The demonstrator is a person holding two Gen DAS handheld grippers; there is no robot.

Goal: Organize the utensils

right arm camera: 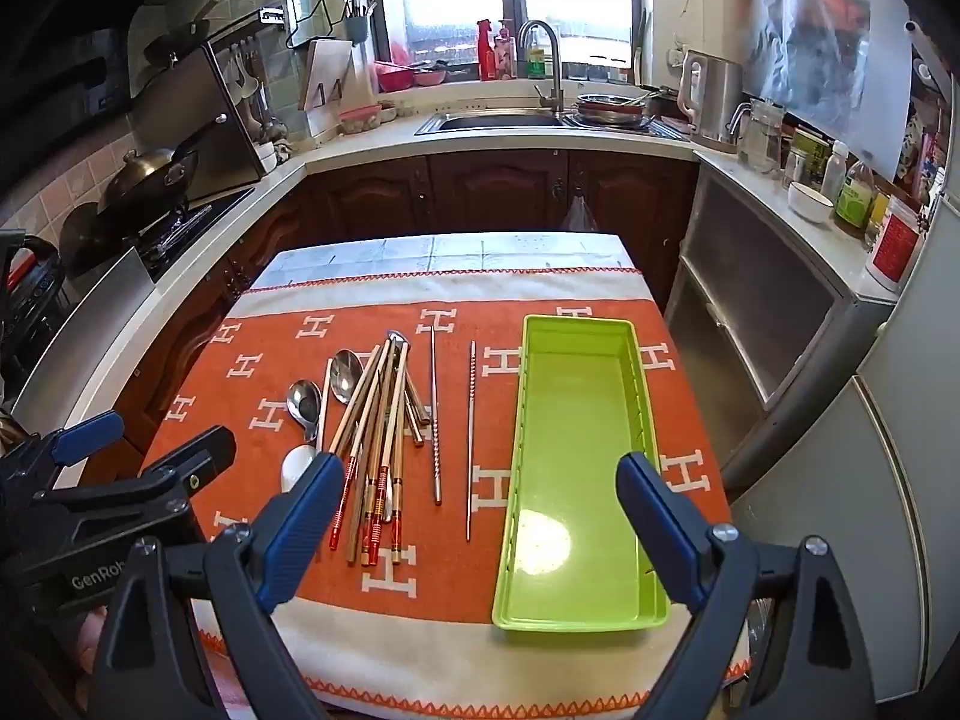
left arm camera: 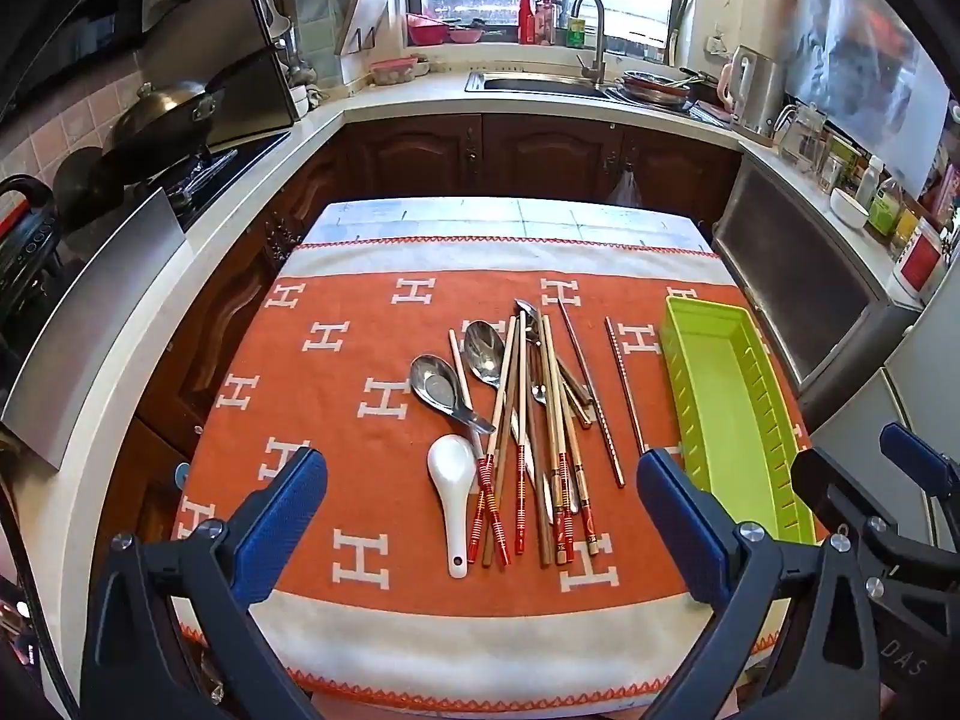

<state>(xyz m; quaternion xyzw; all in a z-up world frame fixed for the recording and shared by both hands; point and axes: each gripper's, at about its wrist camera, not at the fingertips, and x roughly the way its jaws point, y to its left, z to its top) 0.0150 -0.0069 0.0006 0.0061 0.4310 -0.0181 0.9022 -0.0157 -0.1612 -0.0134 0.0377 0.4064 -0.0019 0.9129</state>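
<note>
Blue pads of my left gripper (left arm camera: 482,510) are filling the bottom of the left wrist view, spread wide and gripping nothing, hanging above the near edge of the orange cloth (left arm camera: 336,372). I'm taking the green tray (right arm camera: 579,480) as my landmark and calling things from the left.

Furthest left of the tray, the white ceramic spoon (left arm camera: 453,480) is lying bowl-up, with two steel spoons (left arm camera: 435,387) just beyond it. Next toward the tray, the wooden chopsticks (left arm camera: 522,450) are crossing over each other in a heap, some lying over the steel handles. That's my worry: closing on one stick there is likely dragging its neighbours along or flicking them off the cloth. The ceramic spoon is looking slippery too, and could squirt out of the pads.

Nearer the tray, two metal chopsticks (right arm camera: 436,420) are lying apart and parallel; thin, flat, hard to pinch.

The tray itself is sitting empty, and light enough to skid if bumped.

My right gripper (right arm camera: 480,519) is hovering over the tray's near end, tilted down, released and empty.
</note>
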